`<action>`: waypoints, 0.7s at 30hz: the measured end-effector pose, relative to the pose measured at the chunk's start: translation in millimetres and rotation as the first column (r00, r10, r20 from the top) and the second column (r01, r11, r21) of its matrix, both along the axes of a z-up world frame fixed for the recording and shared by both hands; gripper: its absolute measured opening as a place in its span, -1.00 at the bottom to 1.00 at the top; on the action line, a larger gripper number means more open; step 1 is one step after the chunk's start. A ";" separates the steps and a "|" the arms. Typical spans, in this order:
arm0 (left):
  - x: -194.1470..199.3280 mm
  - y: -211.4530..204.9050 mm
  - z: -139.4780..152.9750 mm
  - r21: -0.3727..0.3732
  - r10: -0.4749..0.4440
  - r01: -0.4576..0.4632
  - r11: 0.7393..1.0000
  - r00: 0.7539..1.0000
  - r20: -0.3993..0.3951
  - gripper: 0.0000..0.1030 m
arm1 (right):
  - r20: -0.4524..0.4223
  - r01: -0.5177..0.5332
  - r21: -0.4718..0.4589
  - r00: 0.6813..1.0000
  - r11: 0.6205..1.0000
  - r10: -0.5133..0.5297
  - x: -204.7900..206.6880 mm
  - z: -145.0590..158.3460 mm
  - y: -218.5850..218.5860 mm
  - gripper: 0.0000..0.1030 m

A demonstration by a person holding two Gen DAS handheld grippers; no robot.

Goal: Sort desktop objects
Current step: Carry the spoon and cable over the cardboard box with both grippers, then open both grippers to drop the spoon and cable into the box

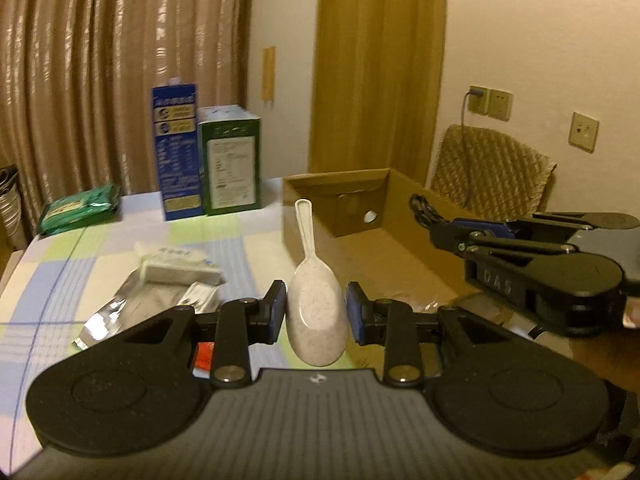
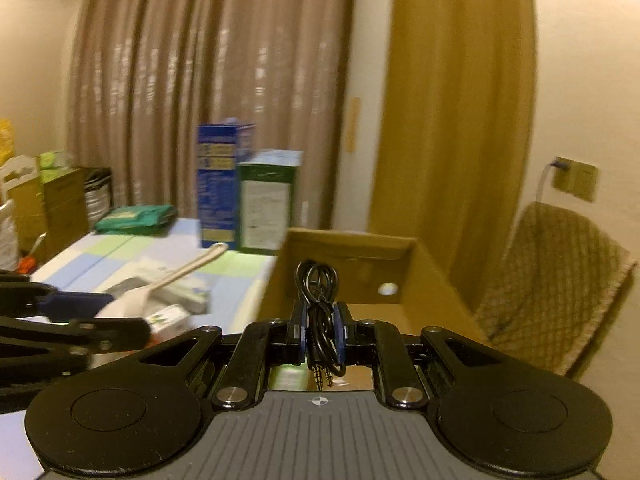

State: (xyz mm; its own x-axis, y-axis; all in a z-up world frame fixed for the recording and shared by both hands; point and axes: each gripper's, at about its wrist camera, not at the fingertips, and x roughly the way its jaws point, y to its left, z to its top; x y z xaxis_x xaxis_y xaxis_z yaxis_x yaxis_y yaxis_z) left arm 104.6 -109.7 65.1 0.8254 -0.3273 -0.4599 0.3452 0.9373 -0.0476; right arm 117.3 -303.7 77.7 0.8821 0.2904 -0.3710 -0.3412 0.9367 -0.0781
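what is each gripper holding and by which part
The left gripper clamps the speckled rice spoon by the sides of its bowl, handle pointing away. The right gripper clamps the coiled black audio cable near its plugs.

Background only: brown pleated curtain (image 1: 80, 72) behind the table's far edge, mustard drape (image 1: 376, 64) behind its far right corner. Chair with a quilted cover (image 1: 492, 172) past the right edge. Wall sockets (image 1: 490, 102) above it (one has a cable plugged in). Storage boxes (image 2: 60, 200) stacked off the left edge.
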 end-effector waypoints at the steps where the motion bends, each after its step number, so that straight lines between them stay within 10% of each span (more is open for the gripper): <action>1: 2.8 -5.6 1.2 -0.003 -0.008 0.008 1.000 1.000 0.000 -0.47 | 0.000 0.012 0.003 1.000 1.000 -0.012 4.8 0.4 -5.8 -0.80; 21: 85.6 -95.3 -17.5 -0.047 -0.097 0.095 0.994 0.994 -0.048 -0.43 | -0.106 0.112 0.134 0.990 0.985 -0.098 55.4 -12.2 -70.4 -0.80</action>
State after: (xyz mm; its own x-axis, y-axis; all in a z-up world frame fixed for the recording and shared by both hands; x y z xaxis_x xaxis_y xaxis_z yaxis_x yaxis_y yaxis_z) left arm 190.2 -205.0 47.6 0.7653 -0.4255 -0.4830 0.4299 0.8963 -0.1083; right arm 172.7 -374.1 65.5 0.8717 0.2533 -0.4195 -0.2401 0.9670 0.0850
